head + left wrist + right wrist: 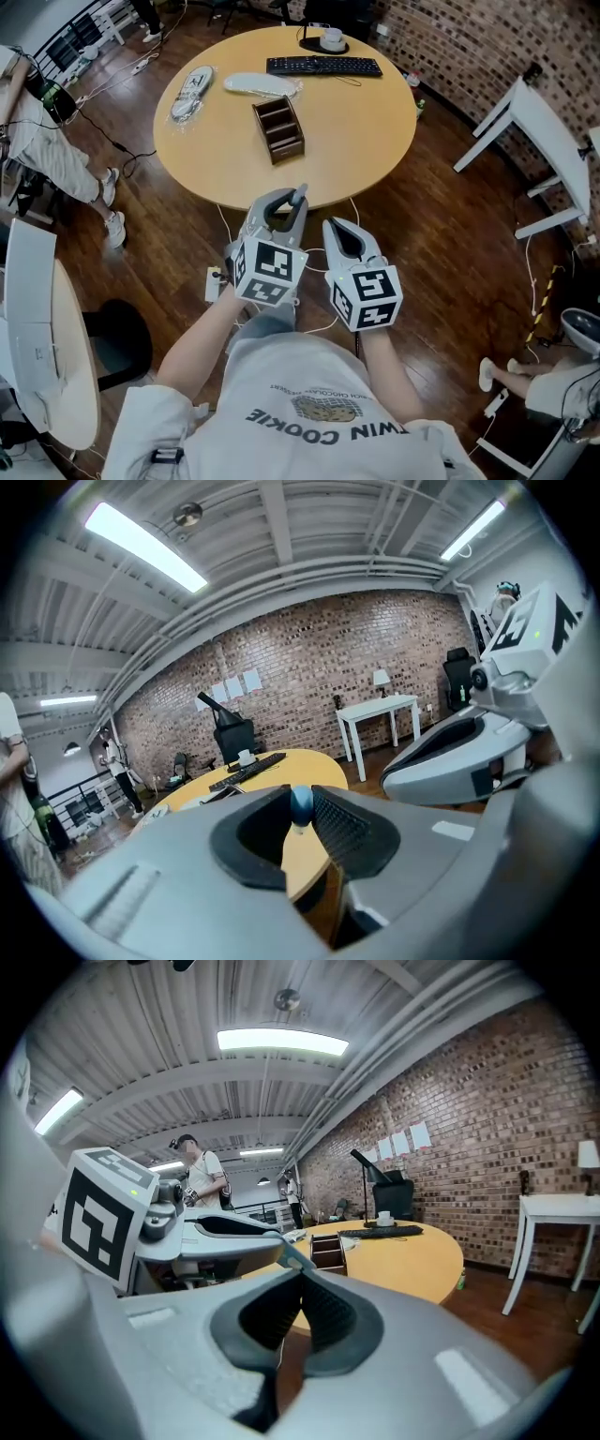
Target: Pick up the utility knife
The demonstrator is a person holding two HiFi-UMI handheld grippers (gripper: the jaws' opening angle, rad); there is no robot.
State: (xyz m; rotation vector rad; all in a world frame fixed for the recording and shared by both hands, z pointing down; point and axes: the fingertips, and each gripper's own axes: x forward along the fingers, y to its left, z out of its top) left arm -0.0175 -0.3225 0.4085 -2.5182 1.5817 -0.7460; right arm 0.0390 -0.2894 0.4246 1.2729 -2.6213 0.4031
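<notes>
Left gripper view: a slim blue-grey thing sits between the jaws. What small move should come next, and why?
Probably carry the left hand-held gripper forward over the near edge of the round table, grip unchanged. Its jaws pinch the slim thing, likely the utility knife, and both grippers hang short of the table above the floor. The right hand-held gripper is shut and empty.

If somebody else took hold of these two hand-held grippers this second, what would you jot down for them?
Left hand-held gripper: shut on the slim grey-blue utility knife, whose end pokes out past the jaws.
Right hand-held gripper: shut, empty.
Where: both are over the floor, just short of the round wooden table.
Done: the knife is off the table and in the grip.
Left: nothing of the pickup, just hold on firmly.
</notes>
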